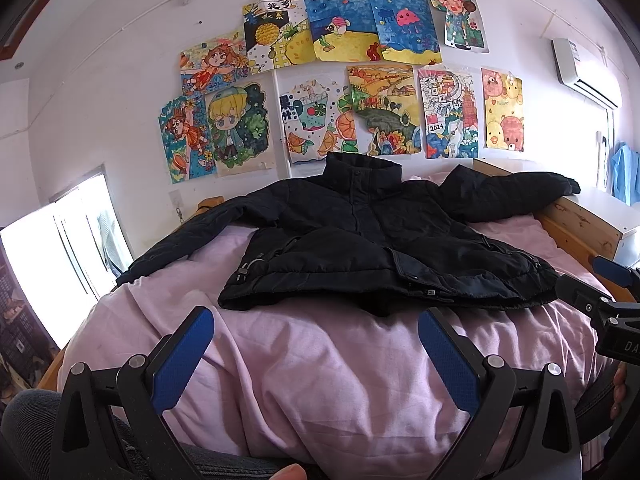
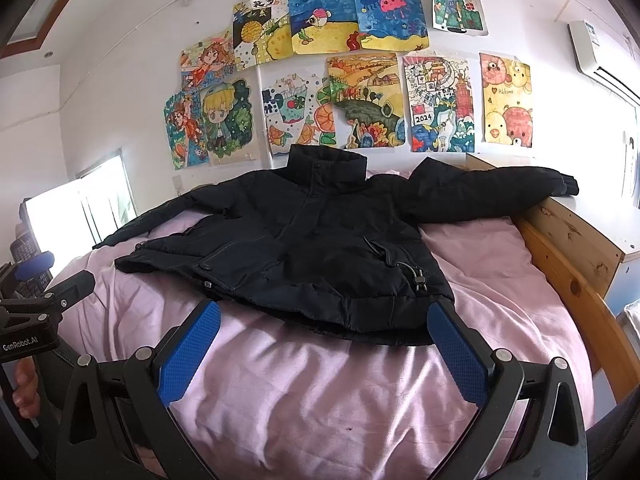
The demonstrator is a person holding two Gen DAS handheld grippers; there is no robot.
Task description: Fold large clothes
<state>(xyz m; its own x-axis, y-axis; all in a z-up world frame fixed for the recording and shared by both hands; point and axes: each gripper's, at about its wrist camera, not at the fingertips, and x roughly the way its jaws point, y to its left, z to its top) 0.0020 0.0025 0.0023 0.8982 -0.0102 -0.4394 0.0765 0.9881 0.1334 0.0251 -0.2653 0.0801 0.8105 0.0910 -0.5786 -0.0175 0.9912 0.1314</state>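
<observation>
A black padded jacket (image 1: 360,240) lies flat, front up, on a pink bed sheet (image 1: 320,360), collar toward the wall and both sleeves spread out sideways. It also shows in the right wrist view (image 2: 304,240). My left gripper (image 1: 316,320) is open and empty, just short of the jacket's hem. My right gripper (image 2: 324,312) is open and empty, with its fingertips at the hem's near edge. The right gripper also shows at the right edge of the left wrist view (image 1: 608,300), and the left gripper at the left edge of the right wrist view (image 2: 36,300).
A wooden bed frame (image 2: 572,280) runs along the right side, and the right sleeve end (image 2: 560,184) rests on it. Children's drawings (image 1: 340,80) cover the wall behind. A bright window (image 1: 60,264) is at the left, an air conditioner (image 1: 584,68) at the upper right.
</observation>
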